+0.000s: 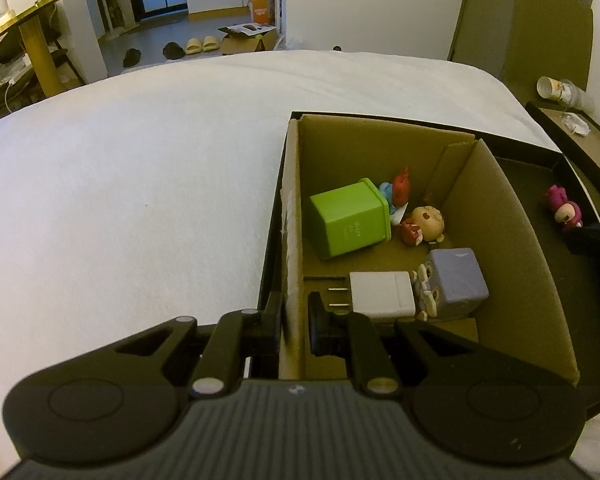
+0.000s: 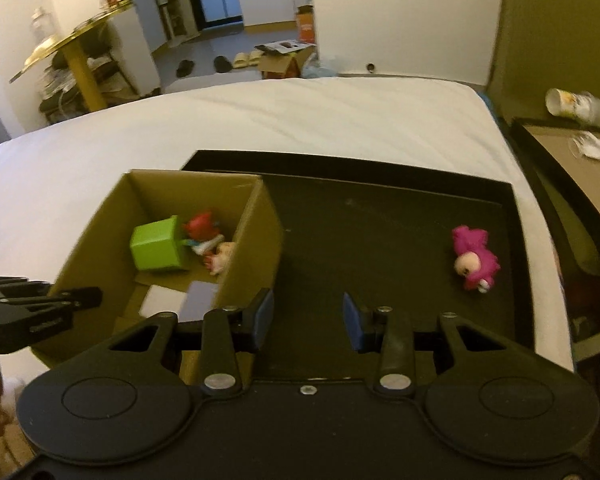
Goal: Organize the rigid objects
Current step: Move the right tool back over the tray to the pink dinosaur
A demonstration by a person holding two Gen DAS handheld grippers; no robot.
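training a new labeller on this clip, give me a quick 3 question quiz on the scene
1. Where does the pink figure lie?
A. inside the cardboard box
B. on the black tray, outside the box
C. on the floor
2. True or false: the left gripper is closed on a wall of the cardboard box.
3. What colour is the tipped-over square container inside the box?

Key: 1 B; 2 true; 3 green
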